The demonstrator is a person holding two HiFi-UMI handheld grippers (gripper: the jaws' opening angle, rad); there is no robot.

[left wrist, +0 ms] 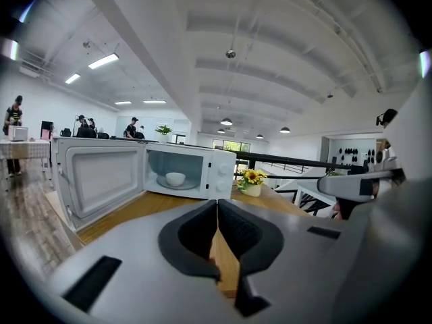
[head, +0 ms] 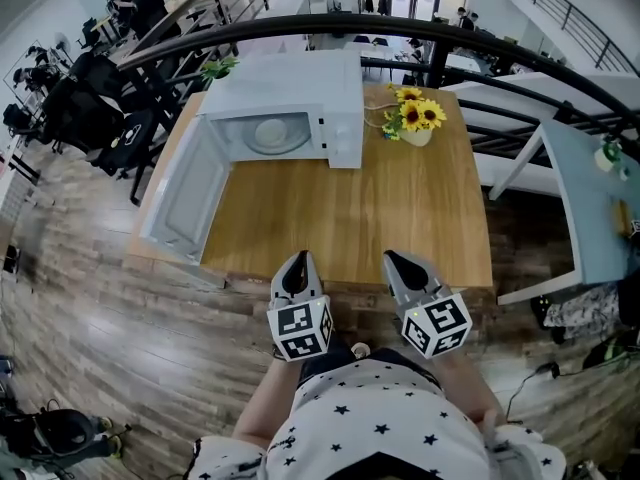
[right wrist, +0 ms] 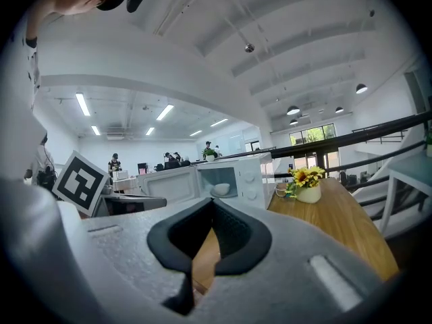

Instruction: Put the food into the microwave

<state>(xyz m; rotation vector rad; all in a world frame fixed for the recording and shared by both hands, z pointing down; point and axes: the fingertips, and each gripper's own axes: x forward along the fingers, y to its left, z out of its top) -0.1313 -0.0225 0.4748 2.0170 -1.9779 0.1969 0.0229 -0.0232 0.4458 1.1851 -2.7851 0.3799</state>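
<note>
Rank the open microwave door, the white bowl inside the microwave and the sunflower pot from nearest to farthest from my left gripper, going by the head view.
From the left gripper:
1. Microwave door, swung open at the table's left.
2. White bowl, inside the microwave, at the back.
3. Sunflower pot, right of the microwave, farthest.

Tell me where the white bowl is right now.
In the left gripper view, the white bowl sits inside the open microwave on the wooden table. The sunflower pot stands just right of the microwave.
</note>
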